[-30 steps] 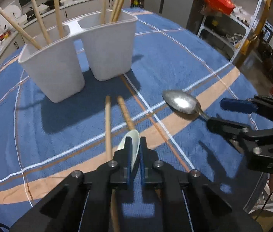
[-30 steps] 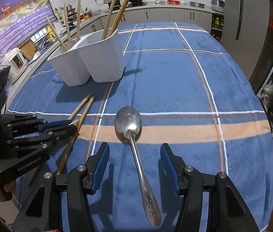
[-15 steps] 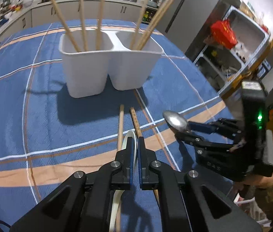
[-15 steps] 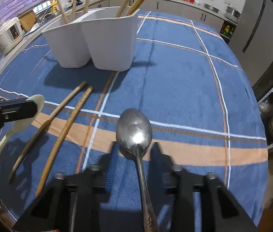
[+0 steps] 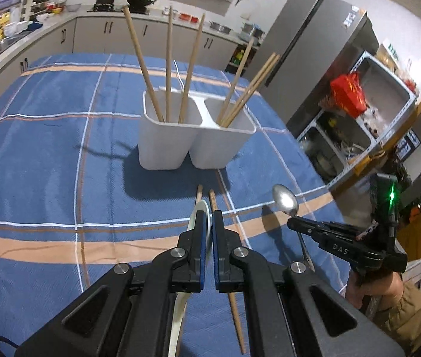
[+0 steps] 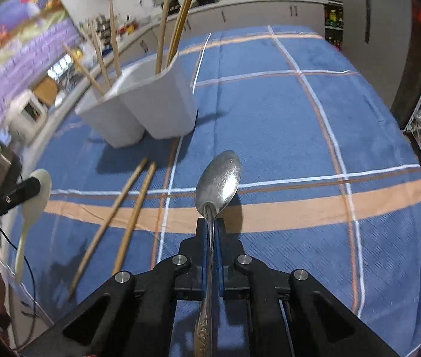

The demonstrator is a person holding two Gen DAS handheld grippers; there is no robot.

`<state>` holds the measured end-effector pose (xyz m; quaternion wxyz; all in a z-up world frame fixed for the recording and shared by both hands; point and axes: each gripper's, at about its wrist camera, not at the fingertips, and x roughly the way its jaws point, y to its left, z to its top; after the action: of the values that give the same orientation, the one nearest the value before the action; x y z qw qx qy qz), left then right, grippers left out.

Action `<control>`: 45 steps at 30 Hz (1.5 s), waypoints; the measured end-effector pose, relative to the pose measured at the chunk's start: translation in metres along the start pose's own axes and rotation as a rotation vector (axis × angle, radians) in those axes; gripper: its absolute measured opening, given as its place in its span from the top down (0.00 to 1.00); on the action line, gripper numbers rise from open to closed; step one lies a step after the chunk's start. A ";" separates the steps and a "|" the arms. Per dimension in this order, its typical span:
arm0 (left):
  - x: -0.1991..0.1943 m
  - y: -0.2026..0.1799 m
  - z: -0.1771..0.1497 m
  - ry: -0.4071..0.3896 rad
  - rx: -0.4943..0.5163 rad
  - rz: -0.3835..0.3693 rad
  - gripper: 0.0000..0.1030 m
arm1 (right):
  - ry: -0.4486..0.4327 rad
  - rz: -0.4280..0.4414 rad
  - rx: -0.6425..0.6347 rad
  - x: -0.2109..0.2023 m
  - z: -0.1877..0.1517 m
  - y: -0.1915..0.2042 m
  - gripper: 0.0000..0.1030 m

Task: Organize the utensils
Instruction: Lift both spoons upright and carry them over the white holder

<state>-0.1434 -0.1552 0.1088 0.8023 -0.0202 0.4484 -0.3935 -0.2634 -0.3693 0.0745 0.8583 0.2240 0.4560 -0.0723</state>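
So the big change: the right tongs (image 6: 210,238) were standing wide around the metal spoon (image 6: 218,178) a second ago, and they've just been closing. Now they're clamped on its neck right below the bowl, with the bowl sticking out ahead in the middle of the right wrist view and the patterned handle running back under the camera. Its shadow on the blue checked cloth (image 6: 285,113) sits offset from it, so I'd guess it's off the worktop already.

The left tongs (image 5: 210,232) are pinched on the white spoon (image 5: 200,211) (same grip as before, just carried higher and nearer the holder), seen at lower centre of the left wrist view.

The white two-compartment holder (image 5: 180,142) sits mid-frame with chopsticks standing in both halves. Two loose chopsticks (image 6: 127,211) lie on the cloth, lower left of the right view.

Meaning: both spoons are in hand, so dropping them in a compartment looks next, then the loose pair.
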 end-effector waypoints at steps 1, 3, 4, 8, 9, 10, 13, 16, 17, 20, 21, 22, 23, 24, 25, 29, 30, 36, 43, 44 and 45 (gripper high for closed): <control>-0.006 -0.001 0.001 -0.014 -0.006 0.000 0.97 | -0.022 0.011 0.011 -0.008 0.000 -0.001 0.95; -0.018 -0.002 0.004 -0.044 -0.021 -0.005 0.97 | -0.052 0.030 0.021 -0.019 0.000 -0.001 0.96; -0.024 -0.003 0.007 -0.059 -0.027 -0.010 0.97 | -0.065 0.038 0.024 -0.024 0.001 -0.001 0.96; -0.049 -0.009 0.029 -0.137 -0.038 -0.033 0.97 | -0.143 0.072 0.019 -0.047 0.013 0.009 0.95; -0.053 -0.010 0.036 -0.154 -0.040 -0.040 0.97 | -0.167 0.082 0.014 -0.053 0.019 0.014 0.95; -0.057 -0.011 0.045 -0.175 -0.044 -0.049 0.97 | -0.200 0.099 0.007 -0.061 0.029 0.020 0.95; -0.063 -0.016 0.074 -0.228 -0.048 -0.086 0.97 | -0.278 0.136 -0.008 -0.073 0.057 0.036 0.95; -0.064 -0.023 0.105 -0.295 -0.028 -0.101 0.97 | -0.349 0.166 -0.010 -0.074 0.087 0.049 0.95; -0.061 -0.024 0.114 -0.309 -0.021 -0.102 0.97 | -0.375 0.173 -0.011 -0.072 0.099 0.054 0.95; -0.047 -0.025 0.142 -0.342 -0.015 -0.133 0.97 | -0.442 0.147 -0.029 -0.059 0.127 0.067 0.95; -0.041 -0.023 0.151 -0.351 -0.020 -0.148 0.97 | -0.461 0.135 -0.033 -0.051 0.136 0.069 0.95; -0.034 -0.020 0.160 -0.360 -0.029 -0.170 0.97 | -0.476 0.122 -0.038 -0.046 0.141 0.072 0.95; -0.027 -0.017 0.168 -0.369 -0.039 -0.190 0.97 | -0.496 0.100 -0.047 -0.038 0.149 0.076 0.95; -0.022 -0.013 0.175 -0.379 -0.049 -0.207 0.97 | -0.508 0.085 -0.055 -0.030 0.154 0.079 0.95; -0.015 -0.009 0.182 -0.393 -0.060 -0.224 0.97 | -0.516 0.071 -0.062 -0.022 0.159 0.082 0.95; 0.012 0.009 0.201 -0.431 -0.101 -0.273 0.97 | -0.540 0.025 -0.089 0.003 0.172 0.085 0.95; 0.018 0.012 0.203 -0.438 -0.107 -0.280 0.97 | -0.541 0.017 -0.089 0.012 0.174 0.086 0.95; 0.049 0.033 0.206 -0.473 -0.132 -0.320 0.97 | -0.550 -0.025 -0.124 0.037 0.180 0.089 0.95; 0.064 0.039 0.202 -0.541 -0.121 -0.326 0.97 | -0.553 -0.063 -0.160 0.055 0.170 0.089 0.95; 0.067 0.039 0.200 -0.542 -0.121 -0.329 0.97 | -0.549 -0.067 -0.163 0.057 0.168 0.089 0.95; 0.068 0.038 0.199 -0.542 -0.123 -0.331 0.97 | -0.545 -0.069 -0.165 0.060 0.166 0.088 0.95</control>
<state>0.0459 -0.2372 0.1657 0.8148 -0.2455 0.2321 -0.4712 -0.0751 -0.3609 0.1341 0.9615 0.1102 0.2202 -0.1218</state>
